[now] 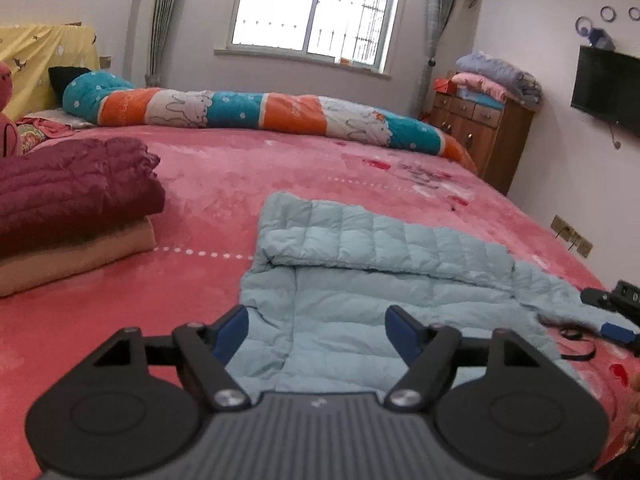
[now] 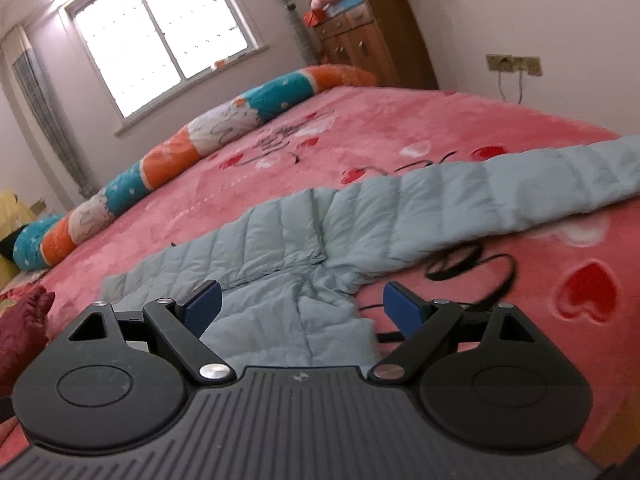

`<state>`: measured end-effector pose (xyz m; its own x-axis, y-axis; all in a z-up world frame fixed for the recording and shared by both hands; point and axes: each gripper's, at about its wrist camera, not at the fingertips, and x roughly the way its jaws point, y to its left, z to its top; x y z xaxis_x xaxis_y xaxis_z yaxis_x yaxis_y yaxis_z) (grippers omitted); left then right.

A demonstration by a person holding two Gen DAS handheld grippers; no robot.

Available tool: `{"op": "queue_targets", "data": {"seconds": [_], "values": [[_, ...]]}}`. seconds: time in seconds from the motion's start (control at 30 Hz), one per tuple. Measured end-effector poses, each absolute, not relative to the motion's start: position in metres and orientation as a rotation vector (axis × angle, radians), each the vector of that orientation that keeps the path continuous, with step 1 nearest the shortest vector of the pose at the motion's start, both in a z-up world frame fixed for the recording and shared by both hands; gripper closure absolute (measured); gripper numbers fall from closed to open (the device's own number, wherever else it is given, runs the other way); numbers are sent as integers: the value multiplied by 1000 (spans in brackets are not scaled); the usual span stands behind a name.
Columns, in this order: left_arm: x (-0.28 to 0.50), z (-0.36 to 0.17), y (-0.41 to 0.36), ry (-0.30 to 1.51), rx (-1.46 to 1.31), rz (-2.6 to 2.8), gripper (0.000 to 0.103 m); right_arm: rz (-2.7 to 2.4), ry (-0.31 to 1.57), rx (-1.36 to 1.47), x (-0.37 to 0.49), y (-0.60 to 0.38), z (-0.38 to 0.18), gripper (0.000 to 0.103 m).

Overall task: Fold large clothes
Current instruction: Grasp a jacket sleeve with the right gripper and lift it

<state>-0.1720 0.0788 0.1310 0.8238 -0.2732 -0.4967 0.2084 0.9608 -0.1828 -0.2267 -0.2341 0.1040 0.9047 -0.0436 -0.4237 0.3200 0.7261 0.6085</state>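
Observation:
A pale blue quilted down jacket [image 1: 360,280] lies flat on the pink bed cover [image 1: 224,184], with one sleeve folded across its body. My left gripper [image 1: 318,330] hovers above the jacket's near part, open, nothing between its blue pads. The right wrist view shows the same jacket [image 2: 280,248], its other sleeve [image 2: 500,192] stretched out to the right. My right gripper [image 2: 302,306] hangs open over the jacket's near edge, holding nothing. The right gripper's tip [image 1: 612,312] also shows at the right edge of the left wrist view.
A stack of folded clothes, maroon down jacket [image 1: 68,184] on a tan one [image 1: 76,256], lies at the left. A long rolled quilt [image 1: 260,112] runs along the bed's far side. A black cord [image 2: 468,268] lies by the sleeve. A wooden dresser [image 1: 480,128] stands at the far right.

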Motion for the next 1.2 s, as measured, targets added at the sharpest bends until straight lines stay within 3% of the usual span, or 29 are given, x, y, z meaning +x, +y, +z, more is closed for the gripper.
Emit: {"op": "queue_targets", "data": {"seconds": [0.47,0.7,1.03,1.2], "values": [[-223,162,91,458,-161,-387,14,-427,216,910,-353,-295,121,0],[-221,156,84,477,-149,-406,12,-570,144,1197,-391,-371,66,0],[-201,136,56,532,-124,-406,10,-562,9,1520,-356,-446,-25,0],[-191,124,41,569,-88,-410,10,-535,13,1565,-329,-461,-51,17]]}}
